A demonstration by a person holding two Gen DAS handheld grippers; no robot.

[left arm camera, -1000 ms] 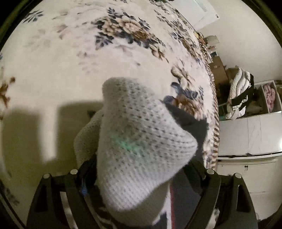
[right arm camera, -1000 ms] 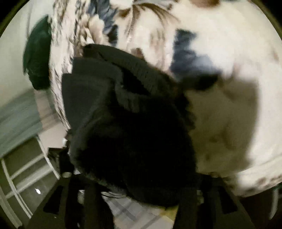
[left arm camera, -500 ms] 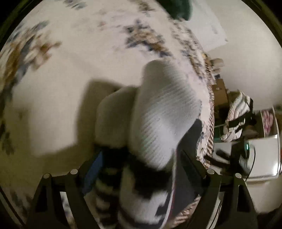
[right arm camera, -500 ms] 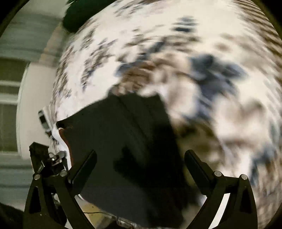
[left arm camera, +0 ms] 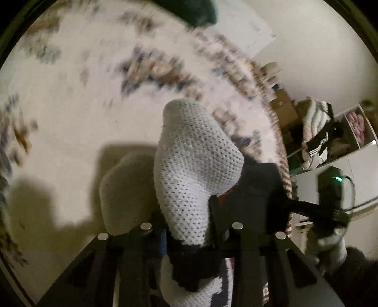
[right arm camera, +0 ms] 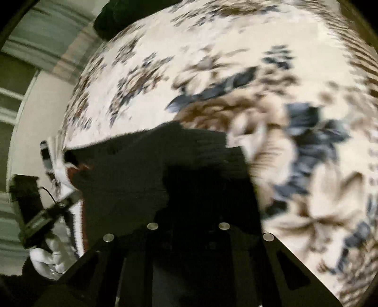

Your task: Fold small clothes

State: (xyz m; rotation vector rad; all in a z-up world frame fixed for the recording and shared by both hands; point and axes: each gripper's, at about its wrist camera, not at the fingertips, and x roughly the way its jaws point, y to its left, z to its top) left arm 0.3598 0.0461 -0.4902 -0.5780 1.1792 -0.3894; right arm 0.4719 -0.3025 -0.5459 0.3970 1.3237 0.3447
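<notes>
My left gripper [left arm camera: 189,226] is shut on the white mesh toe end of a sock [left arm camera: 193,165], held above the floral bedspread [left arm camera: 70,99]. The sock has black and white bands lower down and a black part [left arm camera: 257,186] running right toward the other gripper [left arm camera: 330,198]. My right gripper [right arm camera: 189,224] is shut on the sock's black cuff end [right arm camera: 146,174], which fills the space between its fingers. In the right wrist view the left gripper [right arm camera: 40,212] shows at the left edge in a white-gloved hand [right arm camera: 47,257].
The bedspread's far edge carries a dark green cushion [left arm camera: 189,11]. Past the bed on the right stand cardboard boxes [left arm camera: 283,106], shelves with piled laundry [left arm camera: 316,132] and white cabinets [left arm camera: 363,174]. A window wall [right arm camera: 26,78] lies on the left of the right wrist view.
Both grippers have closed from wide open half a second ago onto the two ends of the sock. Both views have swung over the bedspread, and the sock hangs stretched between them.
</notes>
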